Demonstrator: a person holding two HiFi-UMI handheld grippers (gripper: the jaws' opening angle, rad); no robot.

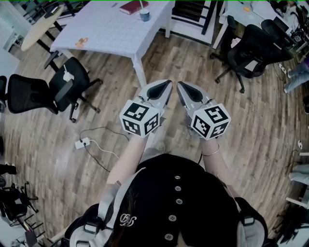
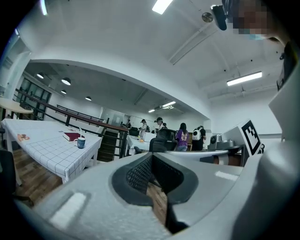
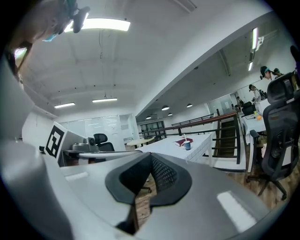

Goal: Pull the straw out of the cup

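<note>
A small blue cup (image 1: 145, 15) with a white straw stands beside a red book (image 1: 133, 6) on the white checked table (image 1: 106, 29) at the far side of the room. My left gripper (image 1: 168, 83) and right gripper (image 1: 179, 84) are held side by side over the wooden floor, well short of the table. Both are shut with nothing between the jaws. In the left gripper view the cup (image 2: 81, 142) and its straw (image 2: 79, 133) sit far off to the left of the closed jaws (image 2: 151, 156). In the right gripper view the cup (image 3: 187, 145) shows to the right of the closed jaws (image 3: 150, 158).
Black office chairs stand left of the table (image 1: 65, 87) and at the right (image 1: 251, 48). A white power strip (image 1: 82, 143) with its cable lies on the floor. A round wooden table (image 1: 38, 26) is at the far left. Several people (image 2: 183, 138) stand far back by other desks.
</note>
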